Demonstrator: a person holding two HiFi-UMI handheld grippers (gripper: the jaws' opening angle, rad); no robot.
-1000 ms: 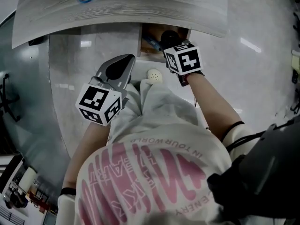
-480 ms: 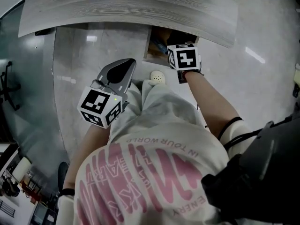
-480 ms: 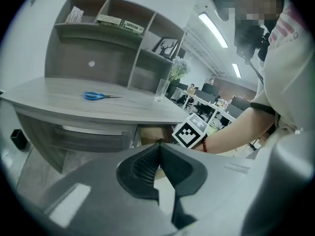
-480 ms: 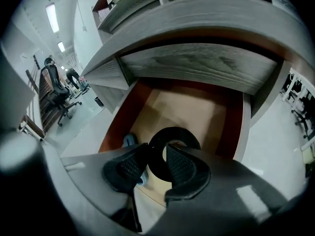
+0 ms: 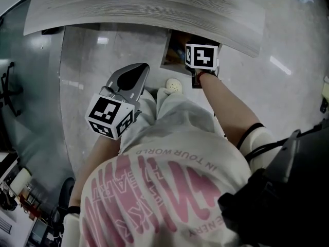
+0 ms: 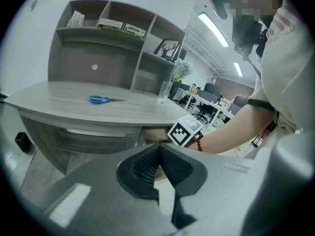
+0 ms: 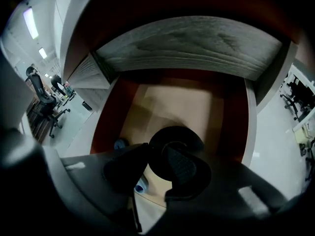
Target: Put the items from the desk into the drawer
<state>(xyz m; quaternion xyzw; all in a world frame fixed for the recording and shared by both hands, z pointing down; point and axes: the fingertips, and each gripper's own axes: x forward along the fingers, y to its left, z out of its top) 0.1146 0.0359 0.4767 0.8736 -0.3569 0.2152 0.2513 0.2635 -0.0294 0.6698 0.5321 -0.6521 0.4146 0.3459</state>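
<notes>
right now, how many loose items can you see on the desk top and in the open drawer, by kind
blue scissors on the desk: 1
glass vase on the desk: 1
black round object gripped by the right gripper inside the drawer: 1
blue item in the drawer, partly hidden by a jaw: 1, maybe 2
total: 4, maybe 5

Head view looked steeply down onto desk [image 5: 154,9] and open drawer [image 5: 174,53], left gripper view faced level across that desktop, right gripper view looked close into that drawer.
</notes>
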